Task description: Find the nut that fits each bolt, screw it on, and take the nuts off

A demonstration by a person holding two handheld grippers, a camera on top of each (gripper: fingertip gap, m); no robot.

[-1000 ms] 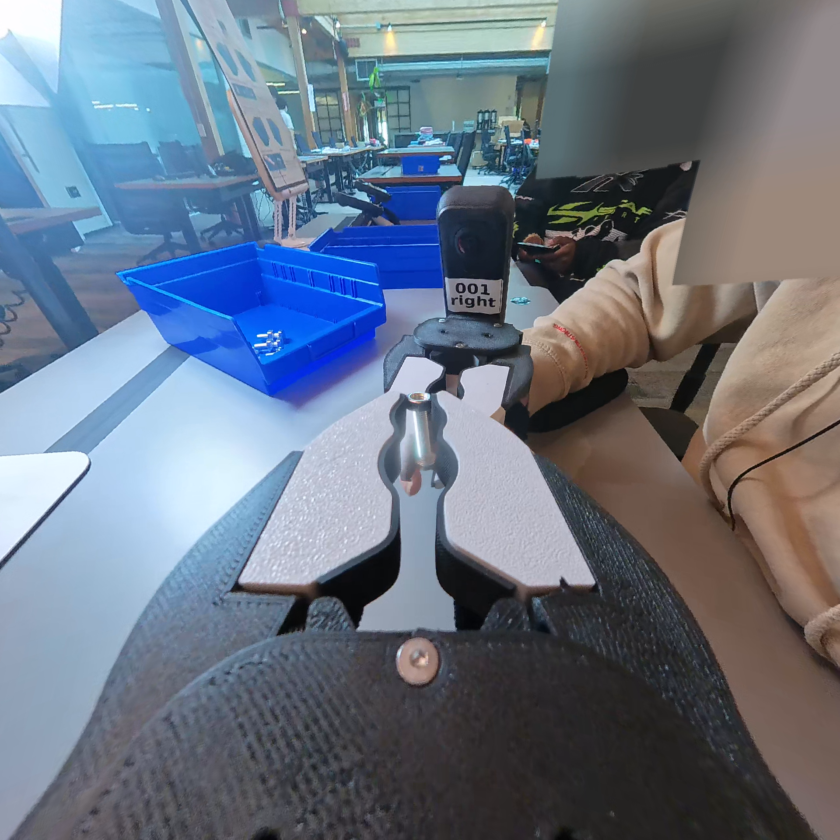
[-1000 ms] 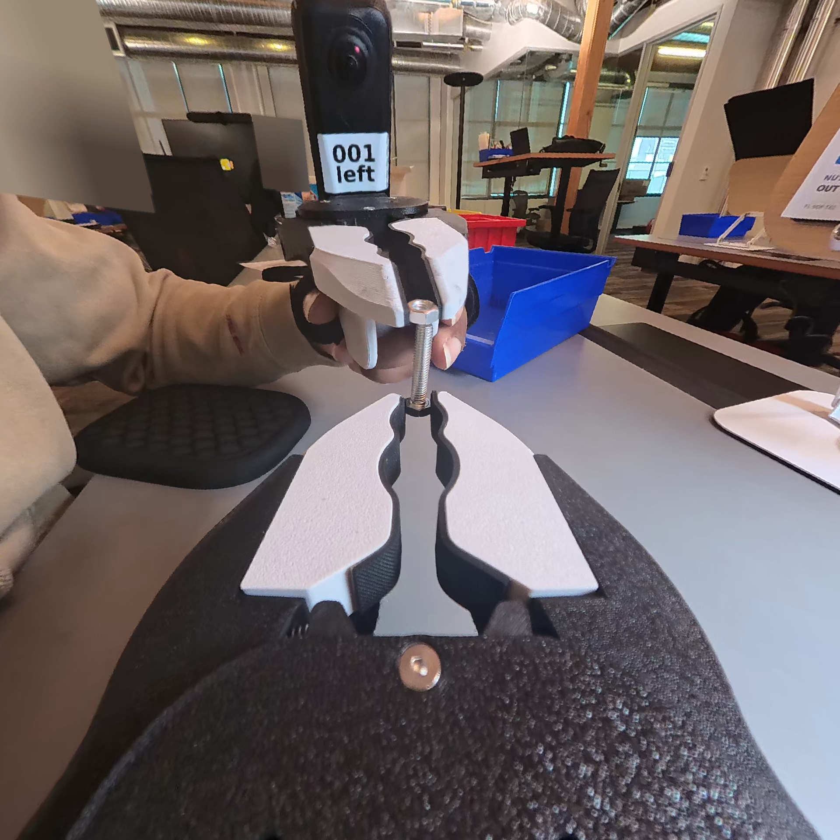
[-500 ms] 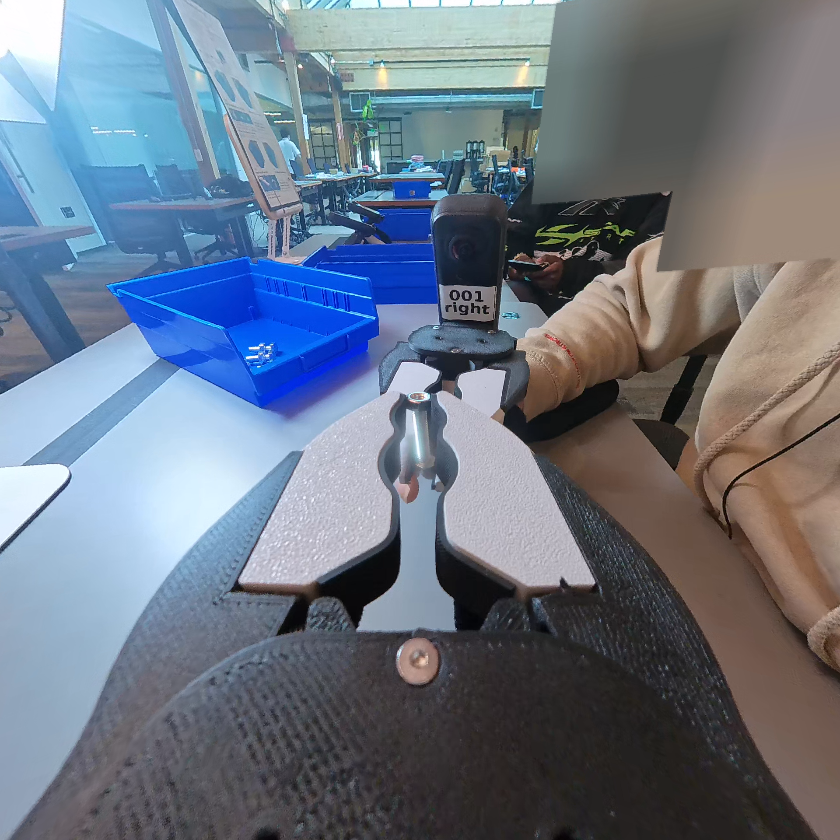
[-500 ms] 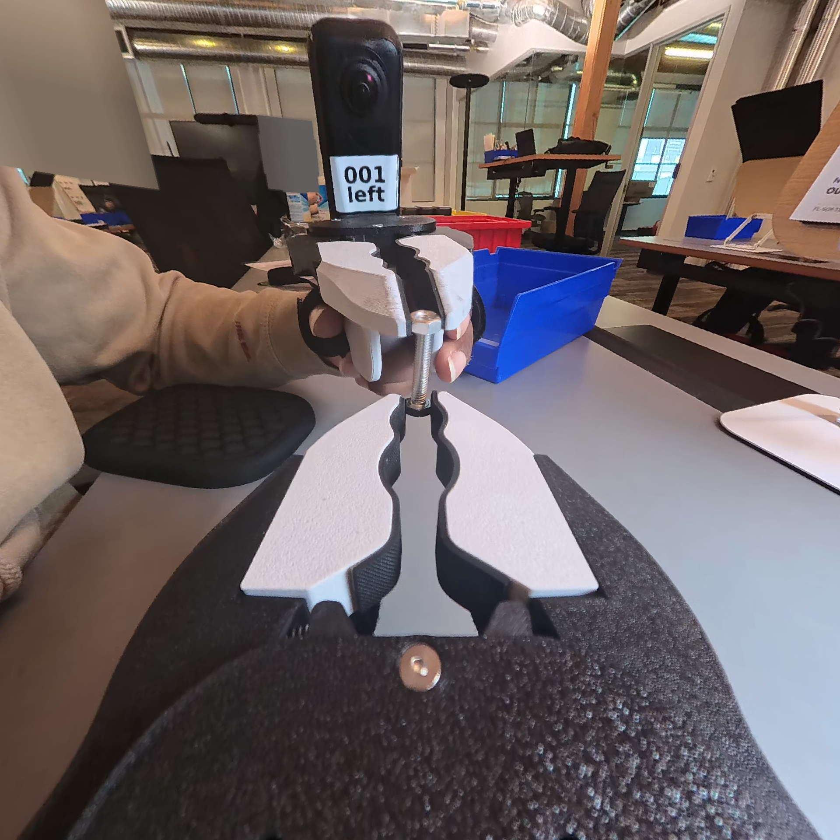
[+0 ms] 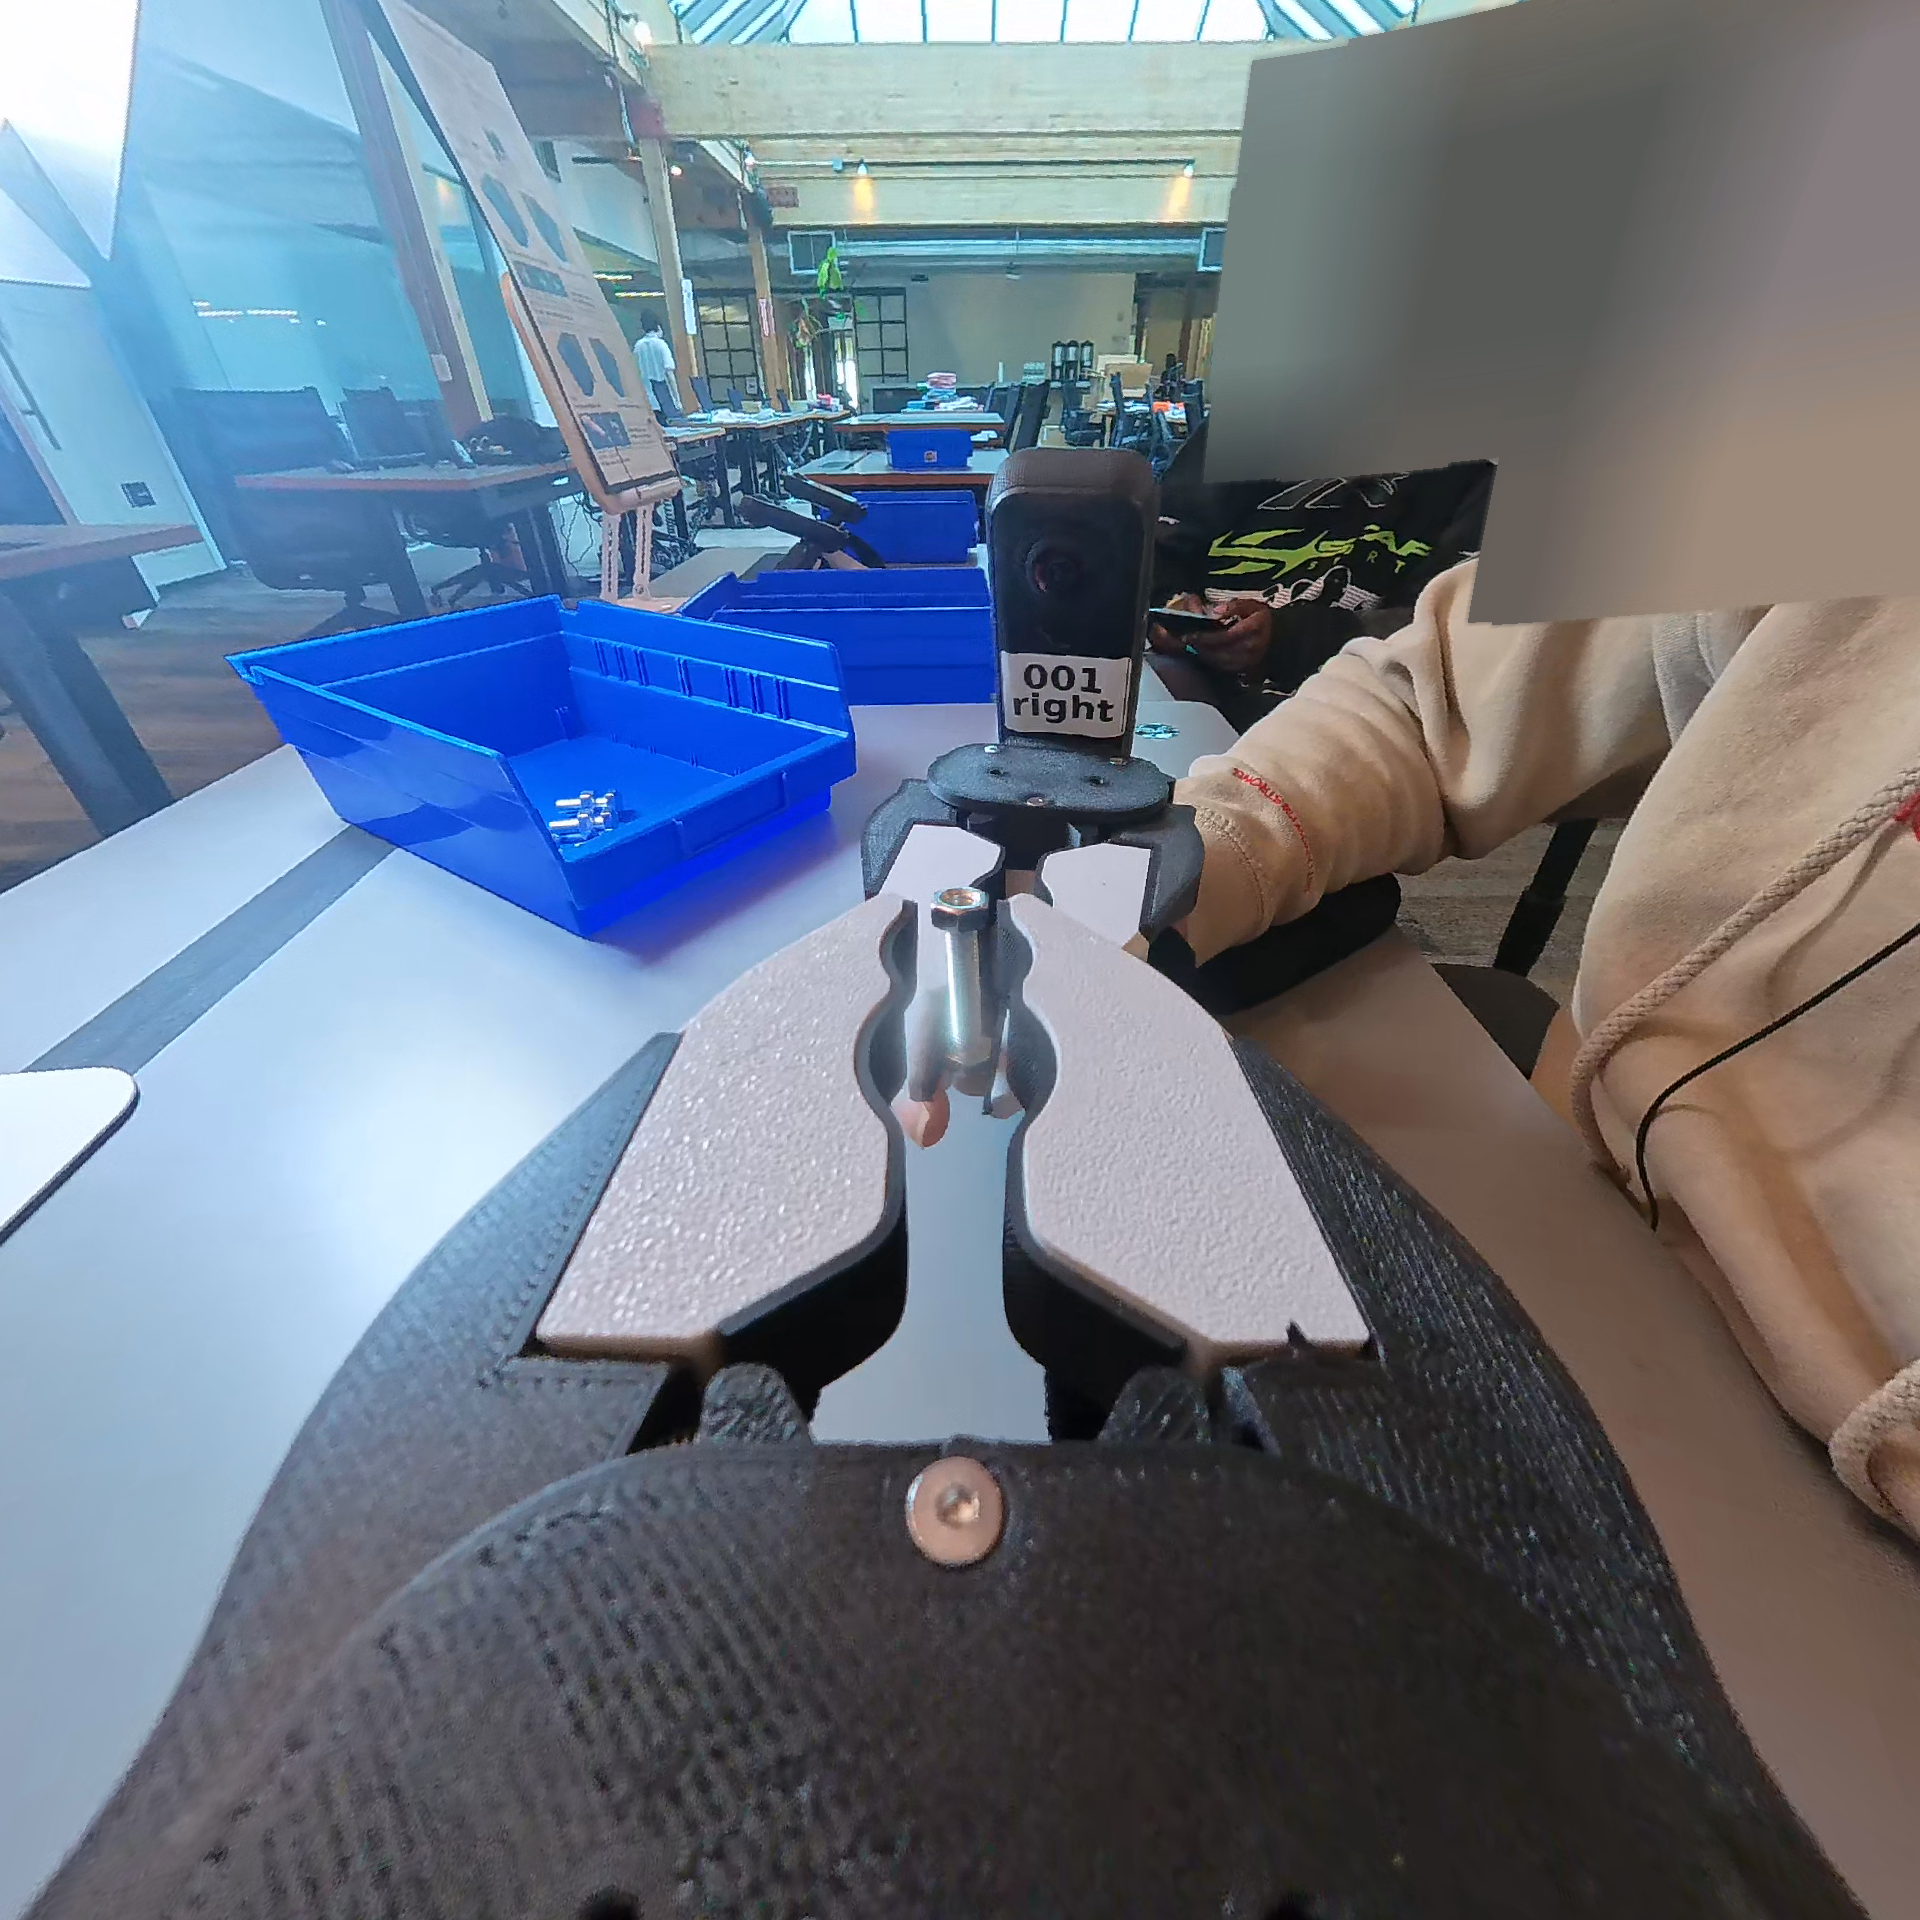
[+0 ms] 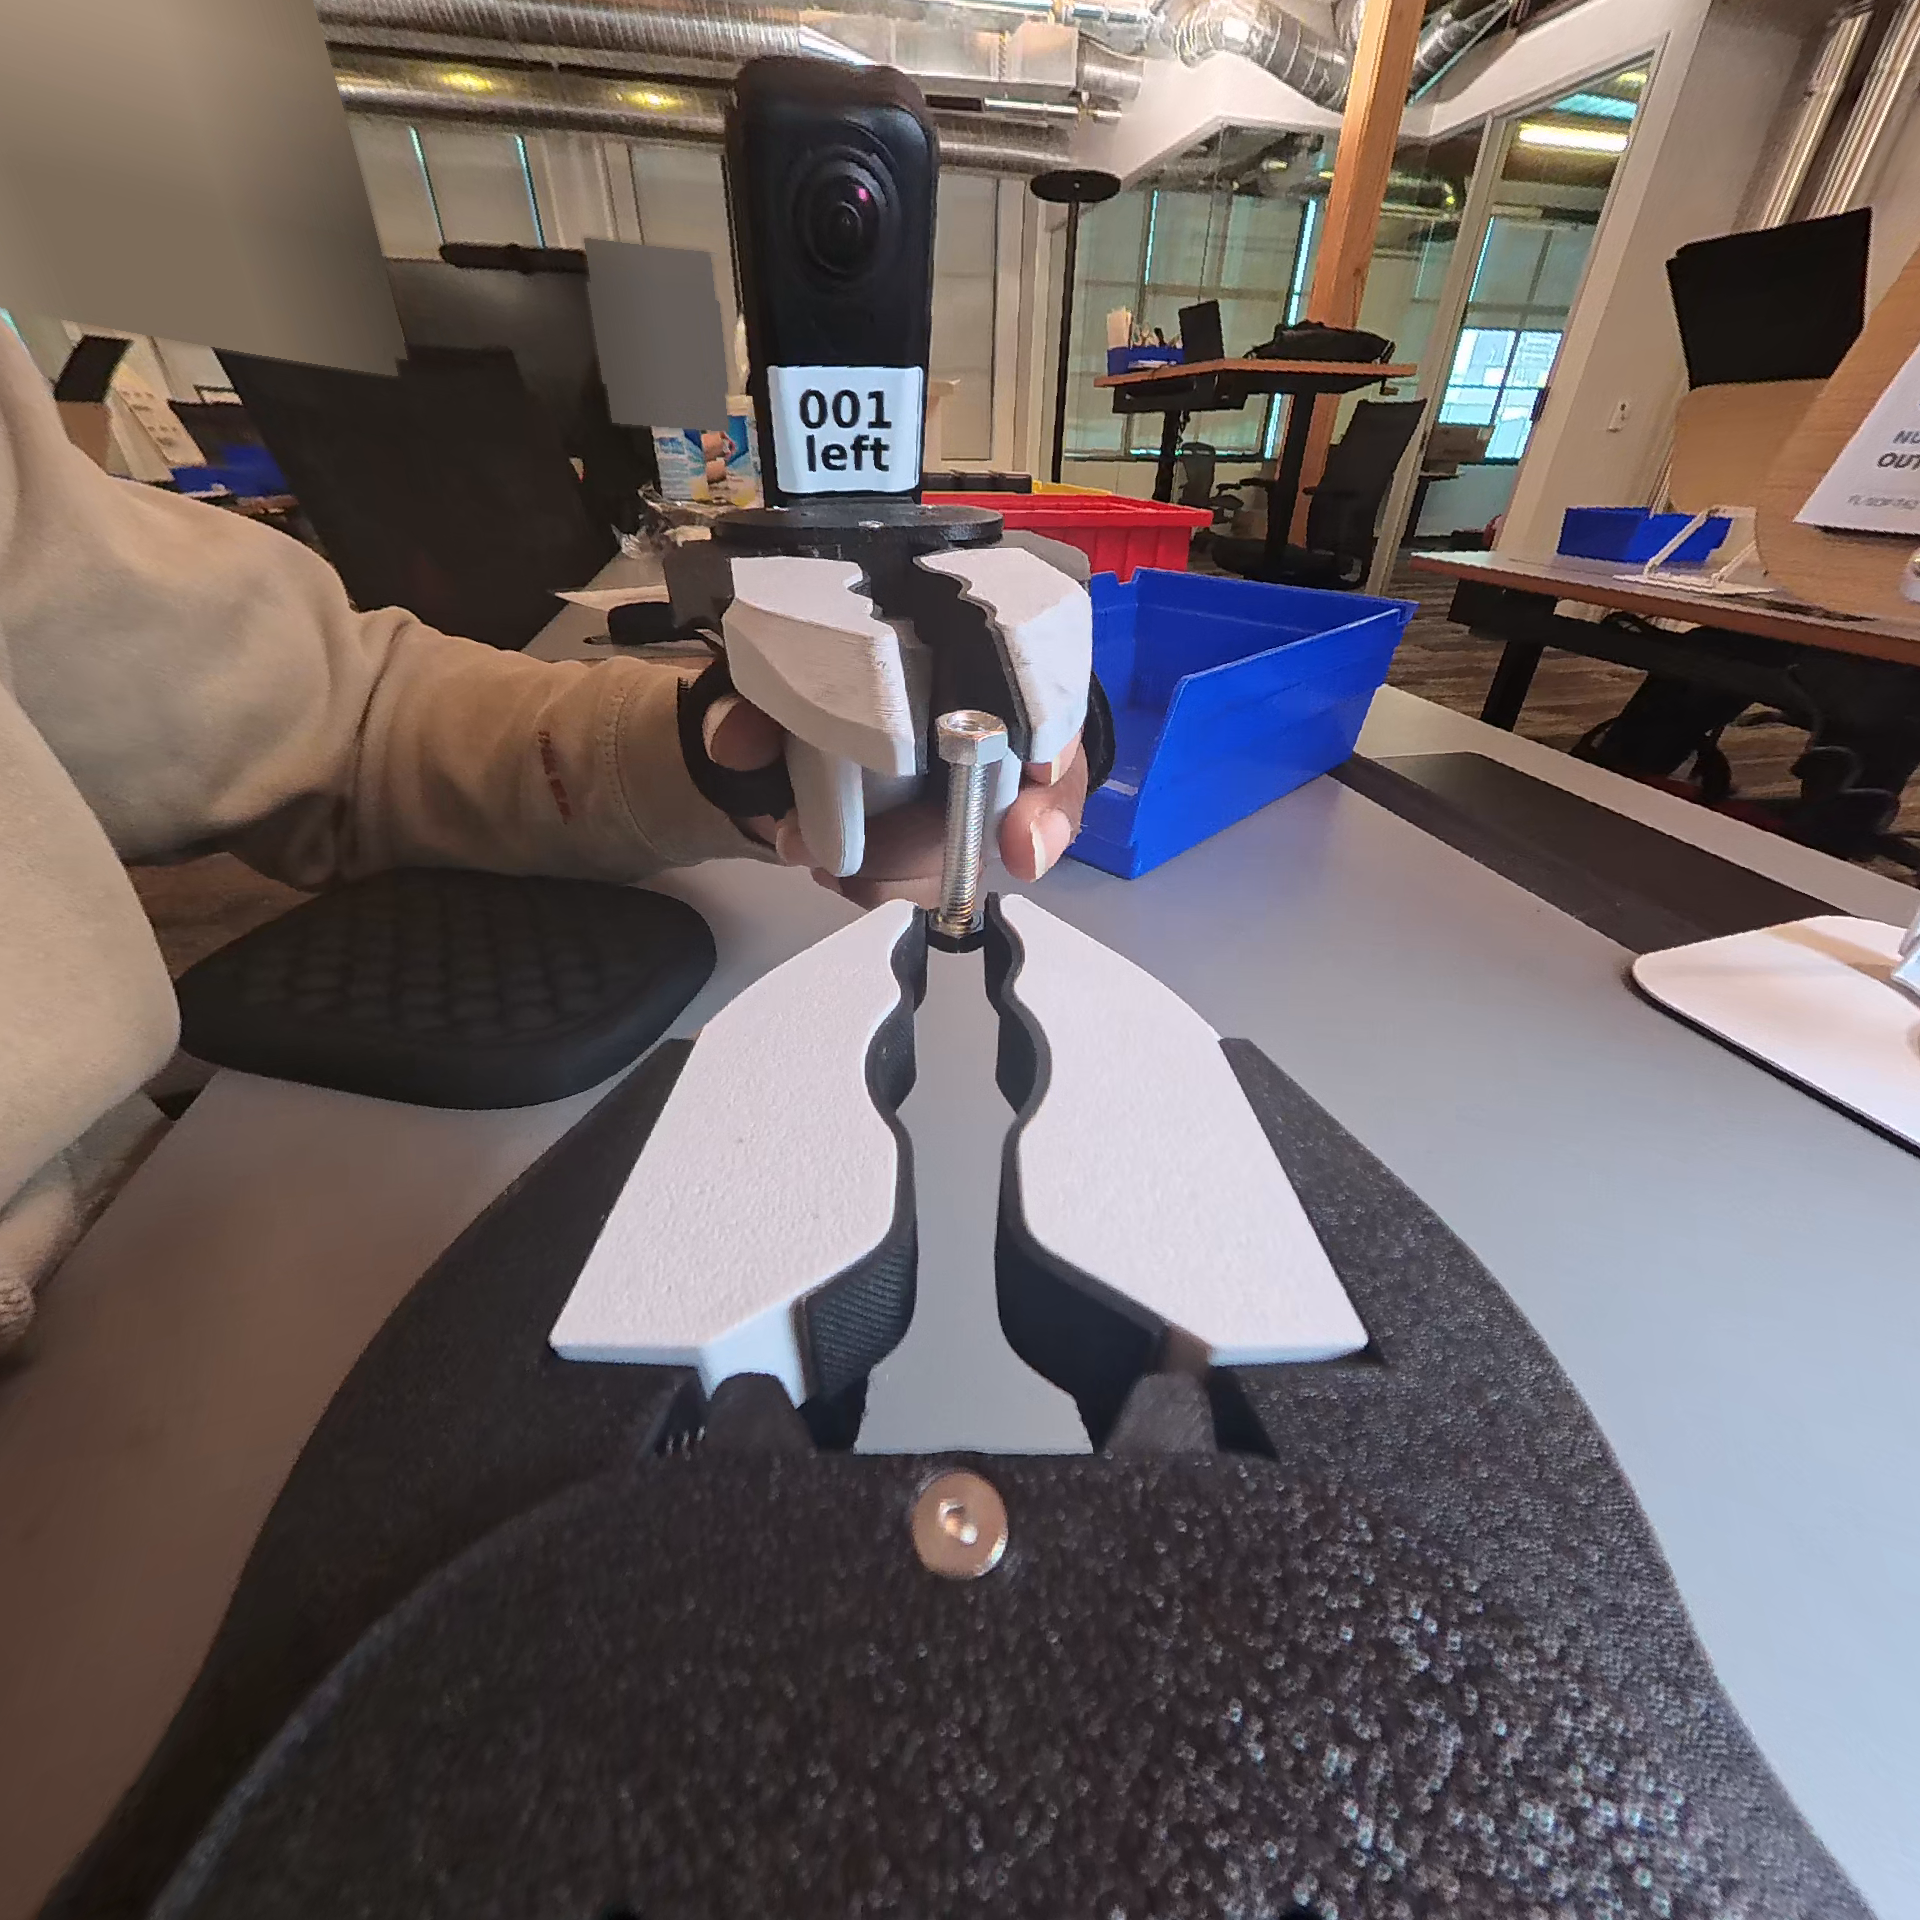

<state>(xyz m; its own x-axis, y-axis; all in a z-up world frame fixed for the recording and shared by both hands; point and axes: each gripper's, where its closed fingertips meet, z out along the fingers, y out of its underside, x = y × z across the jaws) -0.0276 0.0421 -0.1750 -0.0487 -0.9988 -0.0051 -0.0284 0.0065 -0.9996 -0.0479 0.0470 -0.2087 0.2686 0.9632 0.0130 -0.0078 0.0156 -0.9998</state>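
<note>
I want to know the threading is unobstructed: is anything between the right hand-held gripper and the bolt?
Nothing visible. The bolt hangs upright from the left hand-held gripper, and its lower end already sits between the fingertips of the right hand-held gripper.

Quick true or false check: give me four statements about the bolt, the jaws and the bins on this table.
1. The left gripper holds a bolt in its jaws. True.
2. The blue bin is empty. False: small metal parts lie in it.
3. The bolt lies flat on the table. False: it is held above it, spanning both grippers, its nut at the right gripper.
4. A red bin stands beyond the blue one. True.
</note>
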